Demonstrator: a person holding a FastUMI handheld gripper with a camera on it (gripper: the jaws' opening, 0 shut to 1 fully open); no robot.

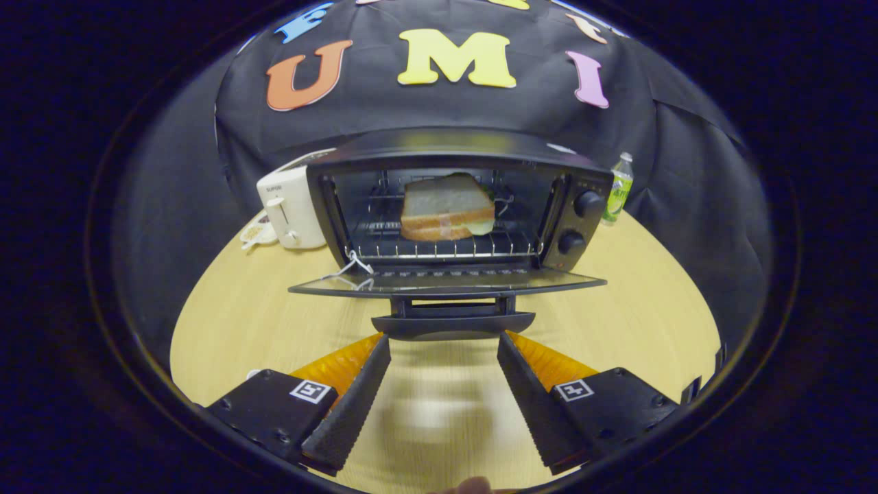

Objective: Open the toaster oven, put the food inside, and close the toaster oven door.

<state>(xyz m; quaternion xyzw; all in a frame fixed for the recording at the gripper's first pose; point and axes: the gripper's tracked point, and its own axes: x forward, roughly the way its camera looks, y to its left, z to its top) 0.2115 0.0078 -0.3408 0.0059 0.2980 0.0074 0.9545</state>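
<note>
Sandwich (446, 206) sat on toaster oven (459, 206) rack; door (446, 281) lay flat open; gripper (444, 343) fingers spread wide, empty, just short of door handle (453, 324); door likely light, rigid, hinged; best lifted by handle.

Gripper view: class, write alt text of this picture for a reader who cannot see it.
A toaster oven stands on a wooden table with its door folded down flat and a sandwich on the rack inside. The gripper has its jaws open, empty, just short of the door handle.
</note>
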